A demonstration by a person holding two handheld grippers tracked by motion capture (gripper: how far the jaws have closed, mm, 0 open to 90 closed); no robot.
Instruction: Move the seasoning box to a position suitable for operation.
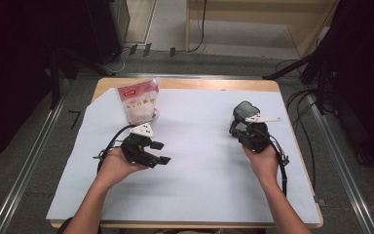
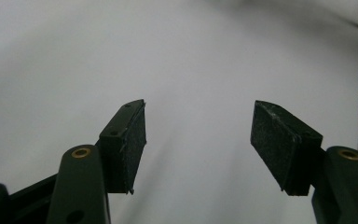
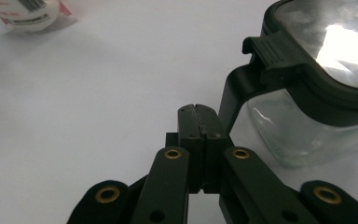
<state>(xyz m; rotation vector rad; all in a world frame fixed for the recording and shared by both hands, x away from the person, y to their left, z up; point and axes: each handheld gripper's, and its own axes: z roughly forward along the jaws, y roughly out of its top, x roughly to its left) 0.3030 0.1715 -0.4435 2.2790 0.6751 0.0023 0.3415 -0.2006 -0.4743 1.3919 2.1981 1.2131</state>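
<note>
My right gripper (image 3: 199, 112) has its jaws fully closed, pads pressed flat together with nothing between them; they sit just beside the black handle of a clear glass jar (image 3: 303, 116), near it, though I can't tell if they touch. The jar stands upright on the white table sheet (image 3: 98, 93) and has a black-rimmed lid (image 3: 326, 51) shut on top with a latch tab at the front; through the wall I see no contents, looks empty, glare on the lid hides the rest. In the high view the right gripper (image 1: 243, 119) is at the right side of the sheet with the jar (image 1: 246, 113) right at its tip. My left gripper (image 2: 198, 140) has its jaws wide apart, gripping nothing, only bare white sheet between the pads (image 2: 279, 144). In the high view the left gripper (image 1: 158, 152) points rightward at the left-centre of the table (image 1: 185, 84). Behind it stands a sealed pouch (image 1: 139, 102), white and red with a printed label, upright near the far left edge, well apart from the jar; contents unreadable.
</note>
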